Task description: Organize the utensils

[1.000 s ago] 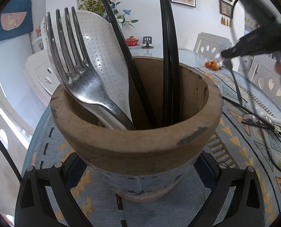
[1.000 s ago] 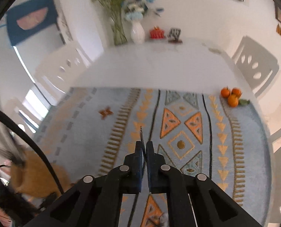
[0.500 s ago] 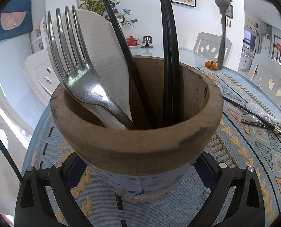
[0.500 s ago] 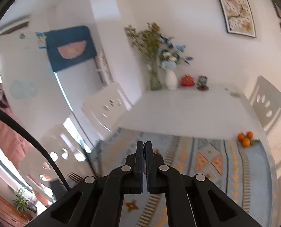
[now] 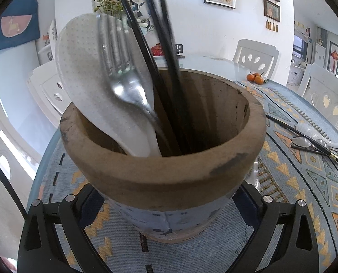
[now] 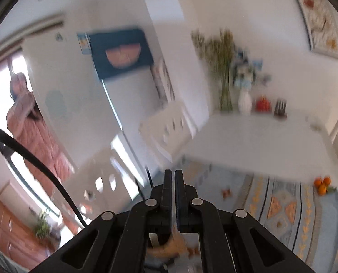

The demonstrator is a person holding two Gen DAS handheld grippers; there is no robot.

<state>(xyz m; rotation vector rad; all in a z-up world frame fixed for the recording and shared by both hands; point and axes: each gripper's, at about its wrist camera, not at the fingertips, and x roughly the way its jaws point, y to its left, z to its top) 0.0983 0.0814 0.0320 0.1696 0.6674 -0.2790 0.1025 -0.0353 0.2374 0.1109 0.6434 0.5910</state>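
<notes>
A brown clay pot (image 5: 169, 175) fills the left wrist view, standing on the patterned cloth. My left gripper (image 5: 166, 216) is shut on its lower sides. Inside lean a white dotted rice paddle (image 5: 89, 79), a steel fork (image 5: 121, 86) and black chopsticks (image 5: 169, 68), the fork and chopsticks blurred. My right gripper (image 6: 173, 175) is shut, with only a thin slit between its pads and nothing sticking out past the tips. It hovers over the pot, whose brown blur (image 6: 166, 246) shows beneath the fingers. Thin chopstick ends (image 6: 148, 177) rise just left of the tips.
Loose black chopsticks (image 5: 305, 136), a metal spoon (image 5: 301, 141) and a white spoon (image 5: 309, 128) lie on the cloth right of the pot. Oranges (image 5: 255, 78) sit farther back. White chairs ring the table. A person in pink (image 6: 28, 125) stands far left.
A fork that hung in the air at the upper right of the left view is gone. The fork, paddle and chopsticks in the pot have shifted right. The right view has risen and swung left.
</notes>
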